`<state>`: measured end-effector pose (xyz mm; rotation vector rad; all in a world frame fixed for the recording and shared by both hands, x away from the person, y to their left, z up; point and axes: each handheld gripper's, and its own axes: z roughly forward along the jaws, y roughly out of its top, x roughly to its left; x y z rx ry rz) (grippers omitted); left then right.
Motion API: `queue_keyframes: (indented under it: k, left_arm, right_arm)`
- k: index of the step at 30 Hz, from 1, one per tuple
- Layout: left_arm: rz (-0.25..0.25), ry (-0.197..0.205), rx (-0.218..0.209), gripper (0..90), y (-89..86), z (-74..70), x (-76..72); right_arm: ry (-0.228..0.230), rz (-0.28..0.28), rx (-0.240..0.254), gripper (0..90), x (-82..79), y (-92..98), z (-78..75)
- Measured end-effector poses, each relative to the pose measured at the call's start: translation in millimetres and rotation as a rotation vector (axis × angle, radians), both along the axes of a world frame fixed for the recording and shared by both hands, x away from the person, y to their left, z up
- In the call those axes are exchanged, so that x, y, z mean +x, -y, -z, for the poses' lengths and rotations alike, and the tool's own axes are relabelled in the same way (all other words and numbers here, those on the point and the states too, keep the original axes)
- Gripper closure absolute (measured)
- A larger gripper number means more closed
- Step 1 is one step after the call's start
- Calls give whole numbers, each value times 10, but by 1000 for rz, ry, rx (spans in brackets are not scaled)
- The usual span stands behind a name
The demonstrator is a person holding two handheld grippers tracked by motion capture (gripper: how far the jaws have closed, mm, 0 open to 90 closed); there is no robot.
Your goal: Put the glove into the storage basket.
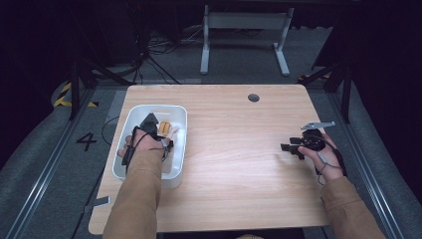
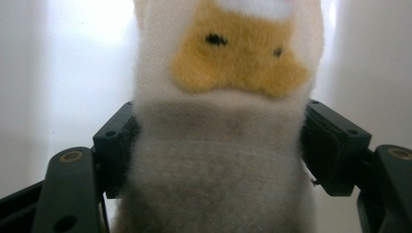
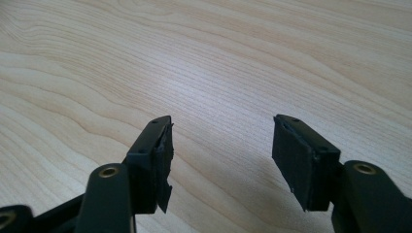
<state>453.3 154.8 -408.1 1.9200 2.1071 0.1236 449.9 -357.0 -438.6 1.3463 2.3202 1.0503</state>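
Item: soft white sock with a yellow bear-face patch, fuzzy knit, limp. Location: it is lying inside the white bin at the left of the wooden table, between the jaws of the left gripper, which is reaching down into the bin. Jaw state, left: the jaws are standing fairly wide, one pad at each flank of the sock; the fuzz is brushing both pads, yet the fabric is not looking pinched, so this is judged a loose bracket and not a grip. Jaw state, right: the right gripper is waiting well apart over bare wood at the right of the table, jaws wide, nothing between them. Step in hand, as judged: the sock is being left in the bin. Handling notes: the knit is likely clinging to the pads, so the jaws are best kept wide while lifting straight up and clear of the bin wall, checking that no fibre is trailing along. The right side is needing no action.
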Motion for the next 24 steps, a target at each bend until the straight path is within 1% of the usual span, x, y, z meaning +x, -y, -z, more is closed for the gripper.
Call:
queue_keyframes:
  k: [2, 6, 10, 14, 15, 17, 19, 20, 21, 22, 23, 24]
  left_arm:
    - [8, -10, 4, 253, 11, -13, 3]
    - [18, -5, -1, 222, 33, -31, 9]
    - [23, 1, 1, 221, 55, -45, 16]
    - [28, -5, 2, 219, 51, -40, 15]
    - [32, -12, -2, 218, 43, -37, 14]
    - [33, -9, -5, 223, 29, -36, 13]
    - [38, 9, 0, 241, 18, -54, 10]
    - [61, 26, 10, 254, 13, -71, 9]
    - [73, 46, 21, 270, 8, -94, 4]
    - [74, 62, 30, 288, 5, -122, 0]
    - [77, 80, 28, 299, 3, -148, -5]
    - [79, 85, 23, 298, 0, -180, -9]
  right_arm:
    - [-1, 1, 0, 408, 0, -2, 0]
    - [-3, 1, 1, 408, -1, -4, 0]
    - [-1, 1, 0, 408, -1, -2, -1]
    - [0, 0, 0, 408, 0, -1, 0]
    - [1, 0, 2, 408, 0, 0, 1]
    - [-1, 1, 2, 408, 0, 6, -3]
    - [0, 2, 3, 408, 0, 9, -3]
    - [0, 2, 2, 408, 0, 9, -3]
    - [-1, 2, 2, 408, -1, 8, -3]
    - [-2, 1, 1, 408, -1, 8, -4]
    - [-2, 1, 1, 407, -1, 6, -2]
    - [-1, 1, 1, 407, -2, 3, -2]
